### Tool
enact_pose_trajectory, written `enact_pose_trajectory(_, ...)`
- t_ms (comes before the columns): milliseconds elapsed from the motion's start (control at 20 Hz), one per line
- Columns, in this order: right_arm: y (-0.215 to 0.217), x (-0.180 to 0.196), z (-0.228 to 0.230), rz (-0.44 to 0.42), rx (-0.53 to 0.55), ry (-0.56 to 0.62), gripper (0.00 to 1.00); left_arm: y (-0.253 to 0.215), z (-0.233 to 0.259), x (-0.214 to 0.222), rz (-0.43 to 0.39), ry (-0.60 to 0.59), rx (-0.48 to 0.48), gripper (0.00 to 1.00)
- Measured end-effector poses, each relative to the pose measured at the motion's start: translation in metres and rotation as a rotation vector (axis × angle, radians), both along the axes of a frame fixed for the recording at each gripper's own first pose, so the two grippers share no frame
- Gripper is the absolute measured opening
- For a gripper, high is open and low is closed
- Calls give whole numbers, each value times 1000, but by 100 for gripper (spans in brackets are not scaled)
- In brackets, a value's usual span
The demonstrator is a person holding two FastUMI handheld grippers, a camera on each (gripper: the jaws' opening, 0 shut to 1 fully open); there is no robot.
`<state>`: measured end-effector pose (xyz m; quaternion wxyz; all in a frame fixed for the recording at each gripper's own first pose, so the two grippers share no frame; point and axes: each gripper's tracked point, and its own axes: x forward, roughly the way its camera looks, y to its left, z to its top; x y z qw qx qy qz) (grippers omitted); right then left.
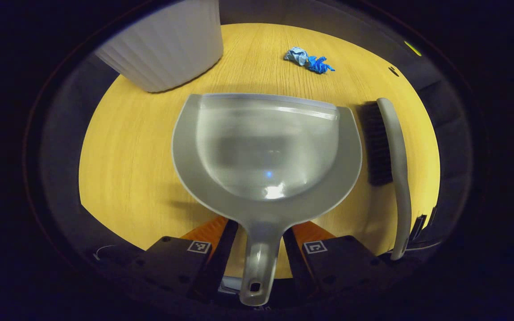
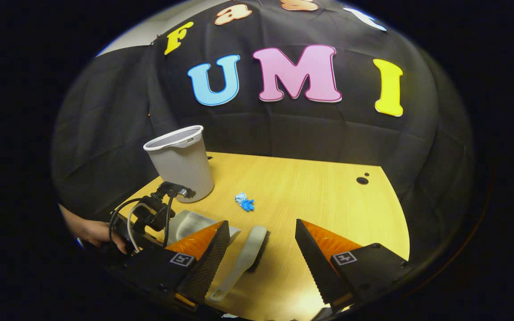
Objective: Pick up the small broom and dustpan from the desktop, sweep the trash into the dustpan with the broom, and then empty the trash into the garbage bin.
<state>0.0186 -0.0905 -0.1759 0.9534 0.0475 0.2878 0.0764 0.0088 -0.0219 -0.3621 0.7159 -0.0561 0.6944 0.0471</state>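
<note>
In the left gripper view the left gripper [image 1: 260, 249] has its two fingers on either side of the dustpan [image 1: 266, 151] handle, which runs down between them toward the camera; the fingers sit close alongside the handle, but whether they actually press on it cannot be told. The dustpan lies flat on the yellow wooden desktop [image 1: 127, 156], its open lip facing away. Just to its right lies the small broom [image 1: 391, 165], bristles turned toward the dustpan's side, its pale handle curving back toward the desk's near edge. Beyond the dustpan's lip, with bare wood between, sits the trash [image 1: 308, 60] — a crumpled blue wad. The ribbed pale garbage bin [image 1: 167, 40] stands at the upper left, near the dustpan's far left corner but apart from it. In the right gripper view the right gripper [image 2: 261, 258] hangs above the desk with its fingers spread wide and nothing between them; the broom [image 2: 248, 254] lies on the wood below, inside the gap as seen from here. To the left a hand [image 2: 92, 232] holds the other gripper [image 2: 150, 218], whose body and cables partly cover the dustpan [image 2: 190, 223]. The bin [image 2: 181, 165] stands upright behind it, and the trash [image 2: 244, 202] lies in the open just right of the bin — nothing between it and the broom.
</note>
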Motion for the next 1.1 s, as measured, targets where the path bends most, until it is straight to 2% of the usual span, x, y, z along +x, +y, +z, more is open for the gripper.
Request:
enact_pose_trajectory(50, 5, -4, -4, -14, 19, 34, 96, 2, 2, 2, -9, 10, 11, 59)
enact_pose_trajectory(150, 10, -13, -19, -50, 15, 111, 96, 4, 2, 1, -49, 32, 11, 31)
enact_pose_trajectory(250, 20, -24, -36, -59, -27, 184, 96, 5, 2, 1, -87, 27, 9, 31)
enact_pose_trajectory(400, 45, -41, -65, -47, -18, 316, 96, 7, -1, 1, -109, 24, -17, 30)
enact_pose_trajectory(450, 49, -42, -76, -64, -17, 357, 87, 8, 0, 1, -120, 20, -32, 30)
enact_pose_trajectory(500, 52, -44, -88, -74, -20, 399, 97, 8, 0, 1, -130, 10, -47, 30)
enact_pose_trajectory(550, 54, -48, -105, -88, -34, 460, 89, 9, -1, 1, -135, -1, -61, 30)
enact_pose_trajectory(600, 55, -52, -121, -100, -45, 515, 89, 10, 0, 0, -136, -17, -75, 30)
enact_pose_trajectory(650, 52, -55, -135, -108, -66, 561, 97, 10, 0, 0, -137, -30, -88, 30)
enact_pose_trajectory(800, 48, -59, -166, -133, -95, 698, 98, 11, -1, -1, -157, -58, -113, 30)
enact_pose_trajectory(850, 49, -59, -178, -142, -98, 736, 90, 12, -1, 0, -164, -63, -119, 30)
enact_pose_trajectory(900, 47, -60, -189, -149, -107, 775, 98, 12, -2, -1, -168, -68, -125, 30)
enact_pose_trajectory(950, 45, -63, -197, -152, -121, 817, 98, 12, -1, -2, -170, -72, -130, 30)
enact_pose_trajectory(1000, 44, -63, -203, -144, -133, 848, 88, 13, 0, -3, -176, -72, -134, 30)
enact_pose_trajectory(1050, 43, -60, -204, -140, -141, 853, 90, 13, 0, -3, -181, -72, -138, 30)
enact_pose_trajectory(1100, 42, -59, -210, -134, -151, 859, 63, 13, 0, -3, -179, -71, -143, 30)
